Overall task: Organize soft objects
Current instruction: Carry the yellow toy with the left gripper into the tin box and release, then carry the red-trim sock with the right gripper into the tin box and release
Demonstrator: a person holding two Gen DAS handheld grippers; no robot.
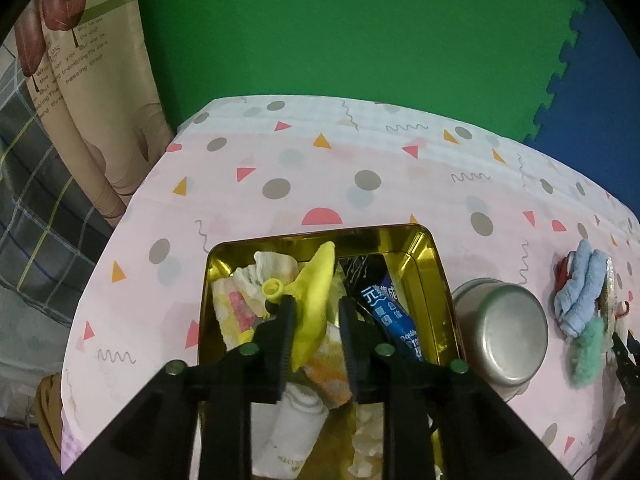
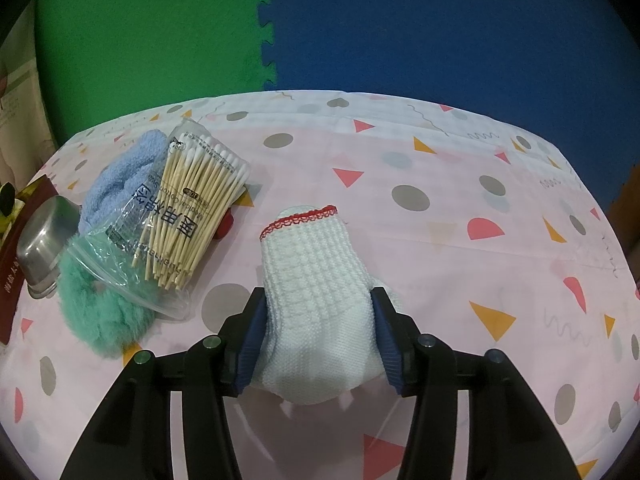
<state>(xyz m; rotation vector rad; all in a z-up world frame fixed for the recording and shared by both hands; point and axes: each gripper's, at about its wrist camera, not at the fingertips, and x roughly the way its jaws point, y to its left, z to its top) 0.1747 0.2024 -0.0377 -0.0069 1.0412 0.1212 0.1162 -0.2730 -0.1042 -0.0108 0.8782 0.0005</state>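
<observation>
My left gripper [image 1: 316, 304] hangs over a gold tin [image 1: 438, 280]. Its jaws stand apart, with a yellow balloon [image 1: 314, 300] draped against the left finger, over the tin. The tin holds small towels [image 1: 248, 284], a white rolled cloth [image 1: 294, 420] and a blue packet [image 1: 394, 316]. My right gripper [image 2: 320, 300] is closed around a white knitted glove [image 2: 316, 276] with a red cuff, which lies on the pink tablecloth [image 2: 440, 240]. A blue cloth [image 2: 120, 180], a green fluffy scrunchie [image 2: 104, 320] and a bag of cotton swabs [image 2: 184, 208] lie to its left.
An upturned steel bowl [image 1: 500, 332] stands right of the tin; it also shows in the right wrist view [image 2: 44, 240]. The blue cloth [image 1: 580, 288] and green scrunchie [image 1: 588, 348] lie beyond it. Green and blue foam mats [image 1: 360, 40] form the background. A curtain [image 1: 80, 100] hangs left.
</observation>
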